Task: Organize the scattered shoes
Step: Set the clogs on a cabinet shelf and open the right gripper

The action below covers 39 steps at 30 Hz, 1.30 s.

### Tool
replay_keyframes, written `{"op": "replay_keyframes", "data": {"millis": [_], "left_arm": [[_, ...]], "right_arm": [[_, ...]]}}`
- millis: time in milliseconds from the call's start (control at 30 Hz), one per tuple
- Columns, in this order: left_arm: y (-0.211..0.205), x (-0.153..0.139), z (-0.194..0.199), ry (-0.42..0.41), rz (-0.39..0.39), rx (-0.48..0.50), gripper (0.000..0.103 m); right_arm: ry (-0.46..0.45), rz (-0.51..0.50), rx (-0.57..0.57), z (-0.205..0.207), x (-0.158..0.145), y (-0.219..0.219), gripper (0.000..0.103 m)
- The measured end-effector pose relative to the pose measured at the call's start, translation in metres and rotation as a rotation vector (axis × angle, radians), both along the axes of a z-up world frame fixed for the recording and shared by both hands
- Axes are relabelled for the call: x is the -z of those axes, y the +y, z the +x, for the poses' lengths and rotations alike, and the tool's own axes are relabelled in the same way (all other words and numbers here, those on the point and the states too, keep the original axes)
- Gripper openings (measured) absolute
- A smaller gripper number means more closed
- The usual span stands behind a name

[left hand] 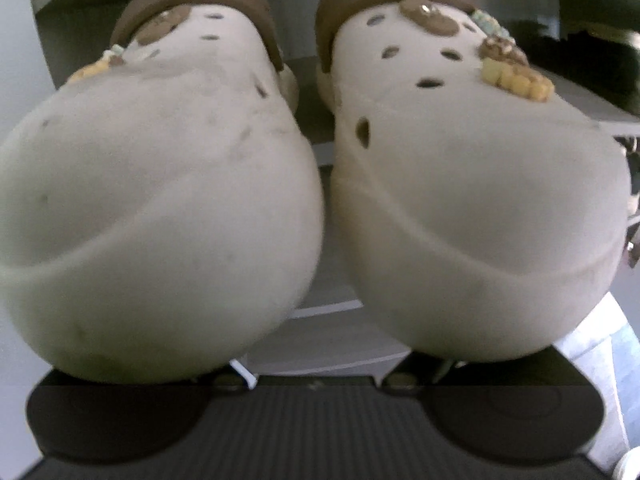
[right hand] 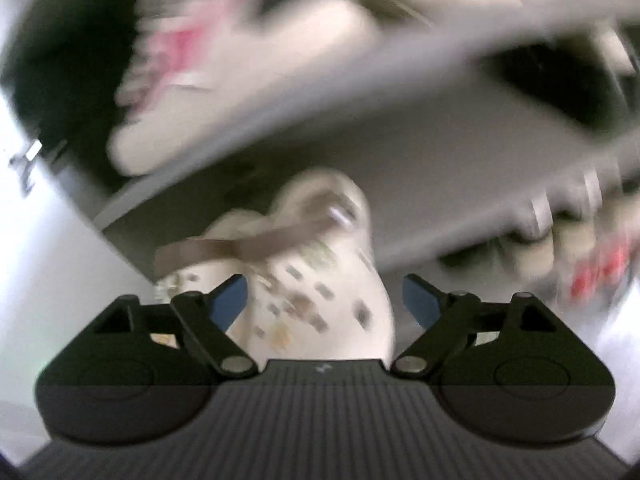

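The right hand-held gripper (right hand: 324, 300), jaws spread, frames a blurred cream clog (right hand: 320, 280) on a shelf (right hand: 400, 200).

Grey shelf board (right hand: 360, 92), white wall (right hand: 24, 264).

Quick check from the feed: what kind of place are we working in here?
Likely a home shoe cabinet or rack: shelf boards hold white-and-pink sneakers, and a pair of cream clogs sits side by side on a shelf.

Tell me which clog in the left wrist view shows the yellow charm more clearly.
The right-hand clog: its yellow charm sits in plain view; the left-hand clog shows only an edge.
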<state>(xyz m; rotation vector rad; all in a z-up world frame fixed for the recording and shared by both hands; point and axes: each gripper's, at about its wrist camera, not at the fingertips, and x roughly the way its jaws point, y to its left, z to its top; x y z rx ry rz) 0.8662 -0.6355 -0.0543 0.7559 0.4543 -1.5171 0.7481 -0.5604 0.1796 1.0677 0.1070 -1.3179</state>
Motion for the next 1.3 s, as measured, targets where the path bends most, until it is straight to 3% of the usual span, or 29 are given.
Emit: {"op": "replay_keyframes", "data": {"millis": [133, 200, 233, 267, 433, 600, 733, 900, 1133, 1300], "left_arm": [[-0.011, 0.002, -0.006, -0.015, 0.019, 0.003, 0.083], [-0.022, 0.001, -0.008, -0.009, 0.030, -0.009, 0.083], [-0.025, 0.001, -0.008, -0.008, 0.033, -0.011, 0.083], [-0.028, 0.001, -0.008, -0.013, 0.035, -0.009, 0.083], [-0.042, 0.003, -0.012, -0.023, 0.050, -0.002, 0.083], [-0.068, -0.015, -0.016, 0.000, 0.036, -0.027, 0.082], [-0.103, -0.011, -0.010, 0.046, 0.070, -0.081, 0.082], [-0.130, -0.006, -0.005, 0.059, 0.054, -0.101, 0.085], [-0.125, 0.016, -0.006, 0.075, 0.092, -0.117, 0.091], [-0.095, 0.039, -0.017, 0.081, 0.151, -0.126, 0.091]], "right_arm": [[-0.261, 0.086, 0.077, -0.019, 0.041, -0.001, 0.088], [-0.319, 0.097, 0.042, -0.015, 0.047, -0.009, 0.084], [-0.328, 0.107, 0.010, -0.011, 0.046, -0.010, 0.078], [-0.321, 0.111, -0.001, -0.008, 0.044, -0.011, 0.070], [-0.238, 0.103, -0.012, 0.002, 0.043, -0.024, 0.069], [-0.261, 0.068, 0.025, -0.015, 0.053, -0.052, 0.067], [-0.245, 0.077, 0.009, -0.015, 0.051, -0.085, 0.065], [-0.246, 0.069, -0.019, -0.013, 0.053, -0.117, 0.065], [-0.241, 0.038, -0.034, -0.014, 0.052, -0.098, 0.064], [-0.236, 0.021, -0.081, -0.010, 0.057, -0.076, 0.064]]}}
